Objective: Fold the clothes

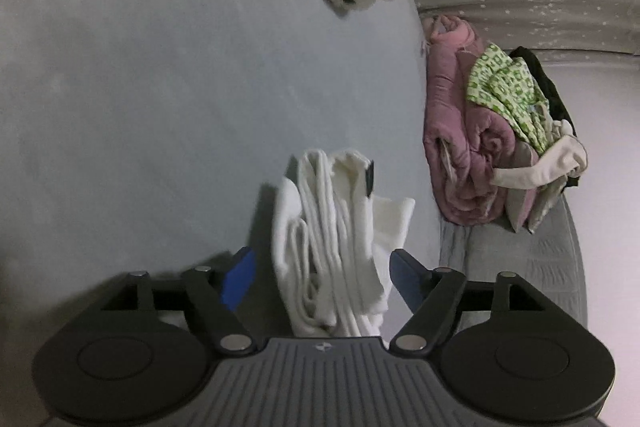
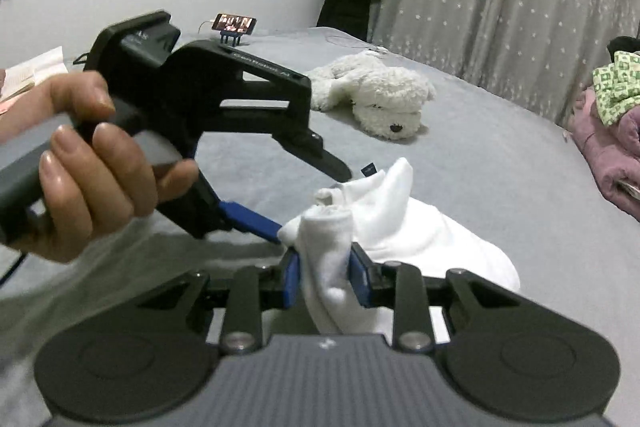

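In the left wrist view, the left gripper [image 1: 322,267] has its blue fingers [image 1: 239,277] wide apart on each side of the bunched white cloth [image 1: 340,239], which sits on the grey bed [image 1: 160,87]. In the right wrist view, the right gripper [image 2: 325,277] squeezes a rolled bit of that cloth. I think the right one should hold tight and pull slowly so the cloth stays neat.
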